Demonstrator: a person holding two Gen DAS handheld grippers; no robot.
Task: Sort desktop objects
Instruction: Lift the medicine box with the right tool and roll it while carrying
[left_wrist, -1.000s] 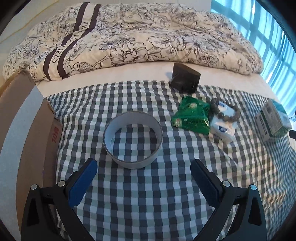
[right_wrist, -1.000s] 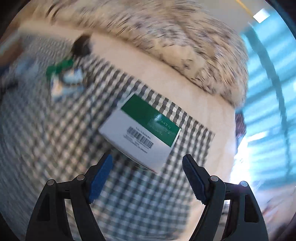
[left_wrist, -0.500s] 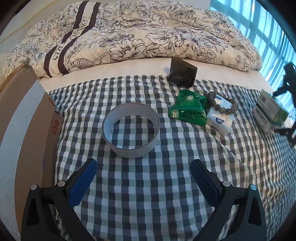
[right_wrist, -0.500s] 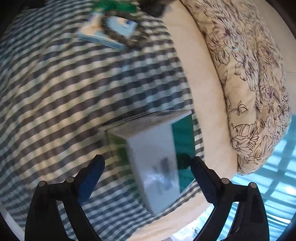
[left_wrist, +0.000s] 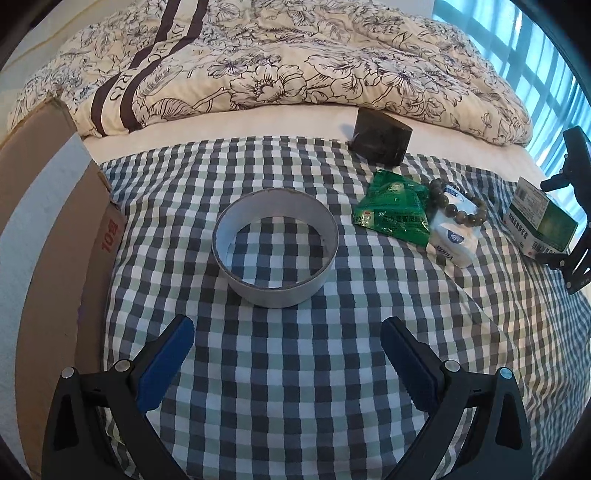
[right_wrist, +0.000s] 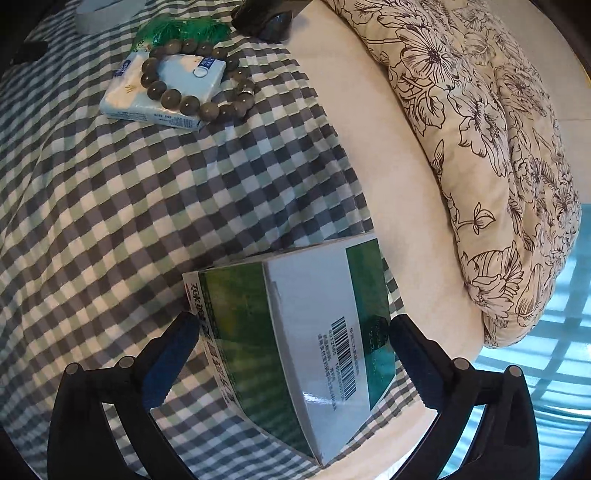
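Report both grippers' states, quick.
Left gripper: open, holding nothing.
Right gripper: open, fingers either side of the green-and-white box, not clamped.

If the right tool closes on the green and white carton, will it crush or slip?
The green and white carton is thin glossy card, so its walls will probably dent under a hard squeeze. The right tool straddles it by two flat faces, so slipping looks unlikely, though the gloss may let it slide. It is probably light for its size.
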